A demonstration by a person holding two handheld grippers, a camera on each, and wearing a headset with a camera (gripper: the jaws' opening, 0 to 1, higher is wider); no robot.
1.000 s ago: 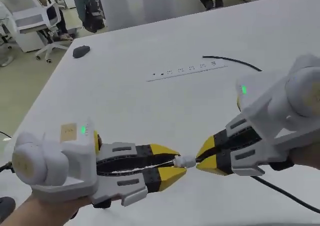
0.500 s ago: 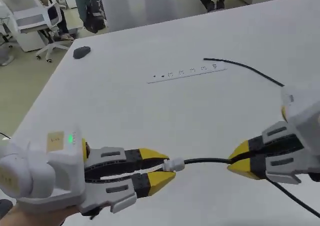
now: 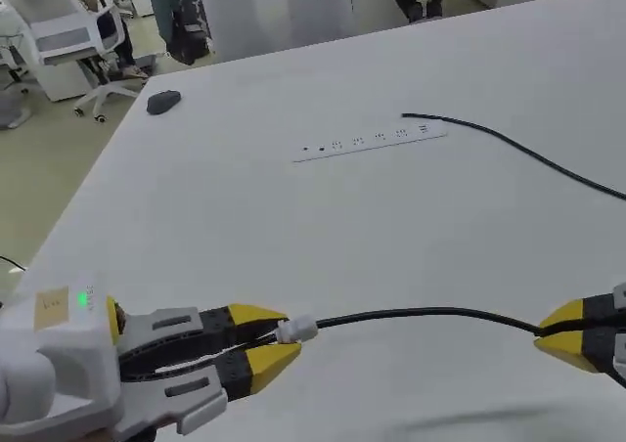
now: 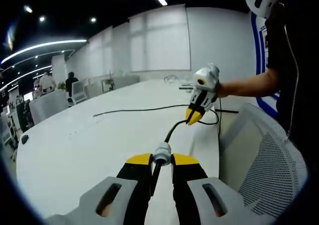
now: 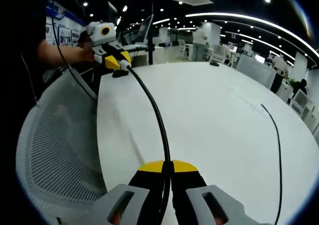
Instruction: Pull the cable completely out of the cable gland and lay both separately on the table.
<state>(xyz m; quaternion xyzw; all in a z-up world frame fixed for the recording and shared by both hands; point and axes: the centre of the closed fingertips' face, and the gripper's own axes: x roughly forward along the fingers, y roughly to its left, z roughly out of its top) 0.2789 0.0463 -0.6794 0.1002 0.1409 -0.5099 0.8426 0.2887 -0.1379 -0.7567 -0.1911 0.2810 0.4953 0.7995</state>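
Pinching cable gland (image 3: 296,329) in left gripper (image 3: 279,336), cable (image 3: 421,313) in right gripper (image 3: 548,336)

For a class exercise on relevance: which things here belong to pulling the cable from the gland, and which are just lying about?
Belong to the job: thin black cable; small white plastic cable gland; left hand-held gripper, shut on the gland; right hand-held gripper, shut on the cable.
Just lying about: long white power strip with black lead; dark oval computer mouse; white office chair.
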